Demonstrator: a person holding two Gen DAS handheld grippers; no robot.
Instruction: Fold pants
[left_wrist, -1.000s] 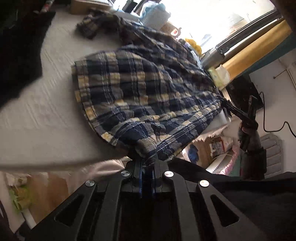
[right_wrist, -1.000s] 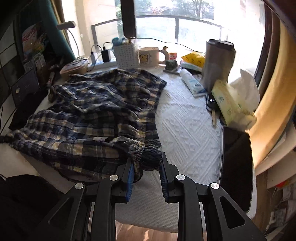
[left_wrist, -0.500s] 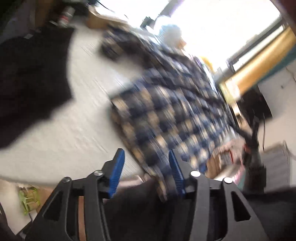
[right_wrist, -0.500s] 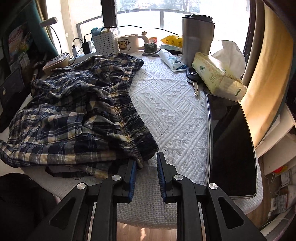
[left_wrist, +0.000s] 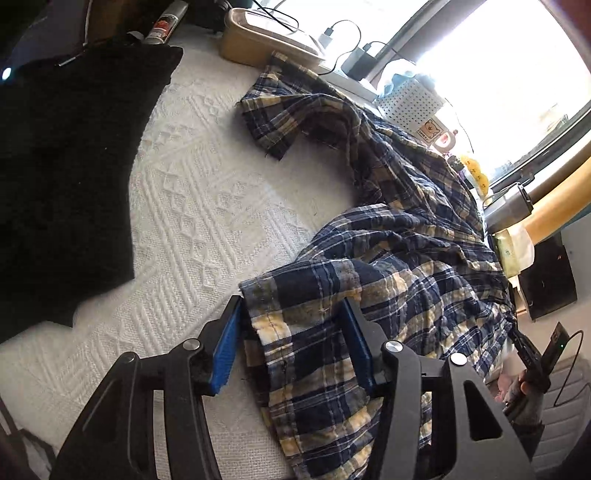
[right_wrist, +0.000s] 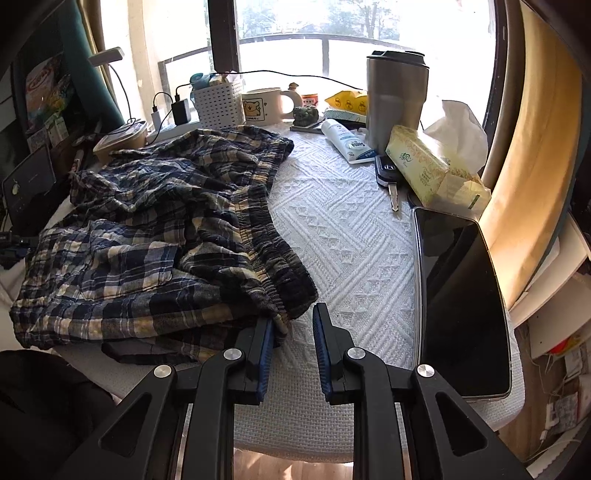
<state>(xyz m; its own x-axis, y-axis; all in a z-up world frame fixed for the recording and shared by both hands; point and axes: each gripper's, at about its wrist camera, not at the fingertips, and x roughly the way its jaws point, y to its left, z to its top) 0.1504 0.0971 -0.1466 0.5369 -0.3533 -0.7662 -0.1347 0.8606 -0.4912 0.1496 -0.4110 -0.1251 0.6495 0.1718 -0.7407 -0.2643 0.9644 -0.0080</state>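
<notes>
The blue and yellow plaid pants (right_wrist: 155, 236) lie crumpled on the white textured table cover (right_wrist: 351, 236), with the elastic waistband (right_wrist: 269, 254) facing my right gripper. My right gripper (right_wrist: 293, 334) hovers open at the waistband's near corner, and the cloth touches its left pad without being pinched. In the left wrist view one leg's hem (left_wrist: 295, 295) lies near me and the other leg (left_wrist: 280, 110) trails off far behind. My left gripper (left_wrist: 291, 332) straddles the near hem. Its jaws are closing with the cloth between them, and the pads are not pressing on it.
A black garment (left_wrist: 66, 166) covers the table's left side. On the right lie a dark tablet (right_wrist: 461, 295), a tissue pack (right_wrist: 424, 170), a car key (right_wrist: 388, 177) and a steel tumbler (right_wrist: 397, 96). A mug (right_wrist: 262, 105) and a white basket (right_wrist: 218, 103) stand by the window.
My left gripper let go of the cloth, opened and swung across to the leg hem. My right gripper released the raised waistband, which now rests on the table.
</notes>
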